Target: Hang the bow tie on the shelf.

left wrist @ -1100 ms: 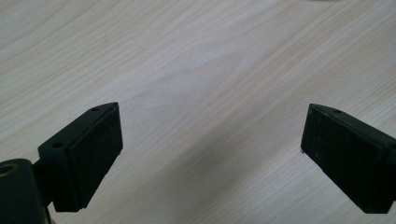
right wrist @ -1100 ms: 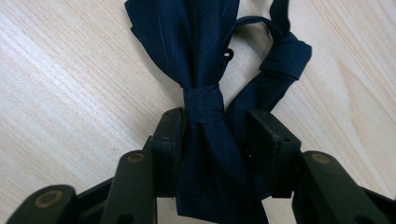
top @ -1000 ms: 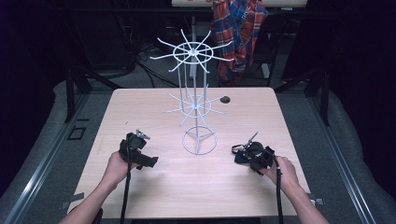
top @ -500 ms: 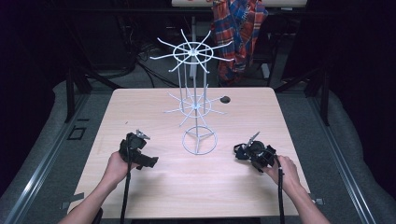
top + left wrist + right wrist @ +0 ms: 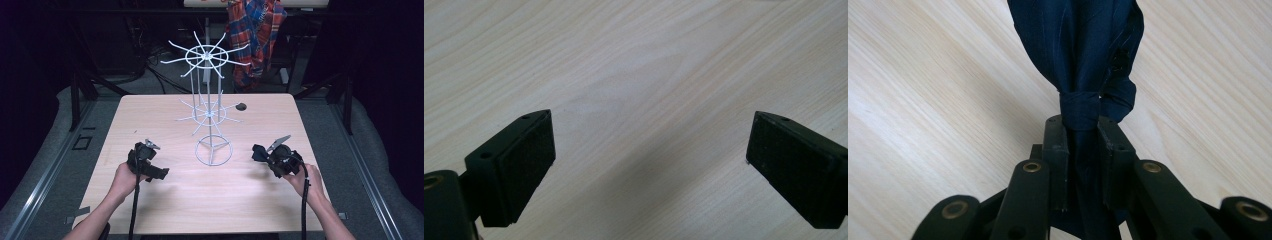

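My right gripper (image 5: 1082,125) is shut on a dark blue piece of cloth (image 5: 1073,45) with a knotted band at its middle; the pads pinch it just below the knot. In the high view this gripper (image 5: 261,153) hovers just over the table's right side, the cloth (image 5: 258,150) bunched at its tips, right of the white wire rack (image 5: 210,115). My left gripper (image 5: 649,135) is open, jaws wide apart over bare wood with nothing between them. It sits at the left (image 5: 158,172), level with the rack's ring base (image 5: 214,150).
The light wooden table (image 5: 210,205) carries the tall rack with spoked hooks at two levels. A small dark object (image 5: 241,106) lies behind the rack to its right. A plaid shirt (image 5: 256,25) hangs beyond the far edge. Dark floor surrounds the table.
My right gripper has risen slightly from the table with the blue cloth in it. The left hand has stayed put.
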The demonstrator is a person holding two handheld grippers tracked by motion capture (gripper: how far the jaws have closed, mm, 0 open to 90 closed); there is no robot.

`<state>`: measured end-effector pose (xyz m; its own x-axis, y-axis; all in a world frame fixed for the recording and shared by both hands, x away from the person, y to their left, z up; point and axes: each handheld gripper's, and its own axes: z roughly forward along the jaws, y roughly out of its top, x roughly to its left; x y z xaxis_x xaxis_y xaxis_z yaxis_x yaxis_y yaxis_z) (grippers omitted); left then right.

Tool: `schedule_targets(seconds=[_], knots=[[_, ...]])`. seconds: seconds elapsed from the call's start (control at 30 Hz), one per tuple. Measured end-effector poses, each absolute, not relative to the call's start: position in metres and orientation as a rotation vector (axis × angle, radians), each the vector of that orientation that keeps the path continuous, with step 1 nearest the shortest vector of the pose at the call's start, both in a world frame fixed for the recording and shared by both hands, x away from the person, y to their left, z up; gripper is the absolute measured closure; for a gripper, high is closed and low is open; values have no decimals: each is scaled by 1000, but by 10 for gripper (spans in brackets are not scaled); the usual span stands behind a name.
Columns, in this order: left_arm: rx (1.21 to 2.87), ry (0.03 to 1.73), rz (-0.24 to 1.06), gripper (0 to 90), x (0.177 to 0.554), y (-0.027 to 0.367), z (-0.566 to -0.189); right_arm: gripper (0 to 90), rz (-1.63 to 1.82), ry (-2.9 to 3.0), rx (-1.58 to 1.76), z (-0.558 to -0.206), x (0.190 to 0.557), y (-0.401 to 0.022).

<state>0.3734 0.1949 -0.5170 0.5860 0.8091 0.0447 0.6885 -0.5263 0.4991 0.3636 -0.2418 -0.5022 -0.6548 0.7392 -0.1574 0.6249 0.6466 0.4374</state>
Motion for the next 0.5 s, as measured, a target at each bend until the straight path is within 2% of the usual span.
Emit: schedule_targets(seconds=[0.5], knots=[[2391,1193,369,55,373,195,-517,770,686,2523,1118,-488,362,-243]])
